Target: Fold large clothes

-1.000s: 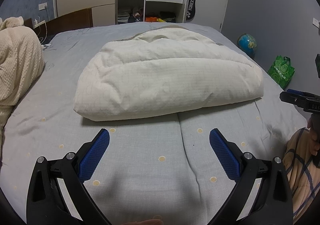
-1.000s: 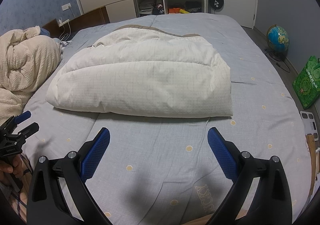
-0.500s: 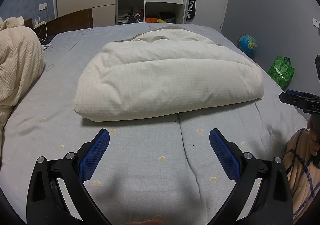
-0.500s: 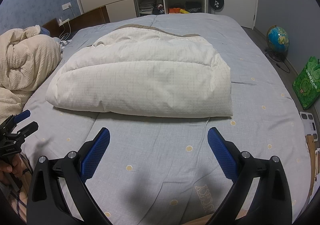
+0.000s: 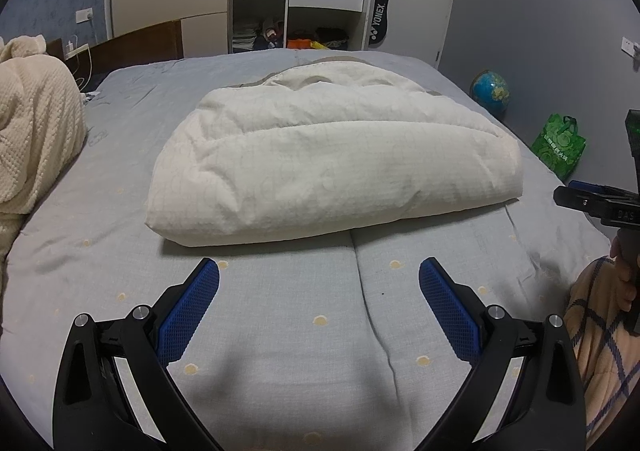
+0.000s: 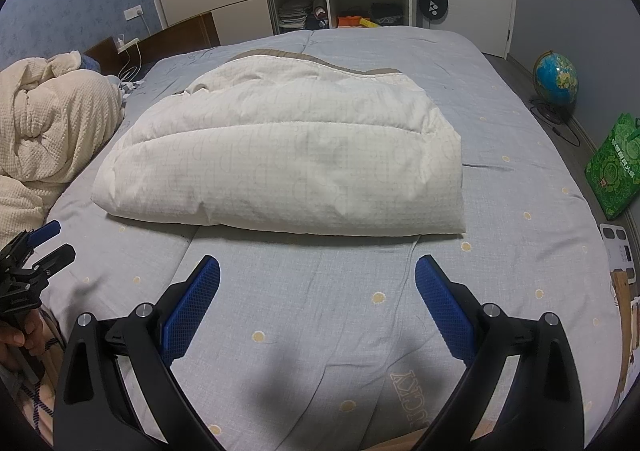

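The left claw (image 5: 319, 283) hangs over the near part of the bed (image 5: 280, 331) with its blue pads spread wide and nothing between them. The right claw (image 6: 318, 281) is likewise wide and empty, held beside it at about the same height. Ahead of both lies a bare strip of grey dotted sheet, giving free room up to the near folded edge of the cream quilt (image 5: 332, 163). The quilt sits folded in the middle of the bed, its long axis running left to right across both views, the rounded fold facing the claws and a tan border showing at its far edge. Open sheet surrounds it on all sides. A cream blanket (image 6: 52, 123) is heaped at the bed's left edge, apart from the quilt.
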### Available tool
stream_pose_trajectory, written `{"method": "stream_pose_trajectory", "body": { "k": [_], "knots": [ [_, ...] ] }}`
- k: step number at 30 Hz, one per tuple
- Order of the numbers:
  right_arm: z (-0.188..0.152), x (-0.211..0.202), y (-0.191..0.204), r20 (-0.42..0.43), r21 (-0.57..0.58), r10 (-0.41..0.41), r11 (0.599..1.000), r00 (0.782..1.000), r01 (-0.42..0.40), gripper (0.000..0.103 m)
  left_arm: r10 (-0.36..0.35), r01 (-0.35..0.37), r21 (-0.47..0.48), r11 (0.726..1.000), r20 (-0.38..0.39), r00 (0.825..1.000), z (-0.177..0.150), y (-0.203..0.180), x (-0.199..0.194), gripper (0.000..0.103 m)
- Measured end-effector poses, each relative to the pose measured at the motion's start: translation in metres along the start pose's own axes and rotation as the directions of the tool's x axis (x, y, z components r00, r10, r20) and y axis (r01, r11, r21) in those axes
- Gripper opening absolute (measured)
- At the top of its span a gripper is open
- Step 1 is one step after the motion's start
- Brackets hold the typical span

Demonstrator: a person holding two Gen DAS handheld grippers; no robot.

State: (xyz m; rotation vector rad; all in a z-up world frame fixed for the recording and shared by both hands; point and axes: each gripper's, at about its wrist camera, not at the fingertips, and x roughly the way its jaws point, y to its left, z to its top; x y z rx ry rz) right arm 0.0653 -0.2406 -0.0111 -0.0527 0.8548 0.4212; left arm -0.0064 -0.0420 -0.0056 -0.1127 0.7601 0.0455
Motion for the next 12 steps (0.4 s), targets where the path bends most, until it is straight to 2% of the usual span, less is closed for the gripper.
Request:
{"method": "stream_pose_trajectory", "body": {
  "k": [12],
  "knots": [
    [0.0001,0.0002,-0.0005,0.000,-0.001,0.001,1.000,1.000,-0.001,0.094,0.012,-0.012,0.009,1.000,-0.003,1.000,0.0010,-0.0011,-0.0001,0.096]
  ]
}}
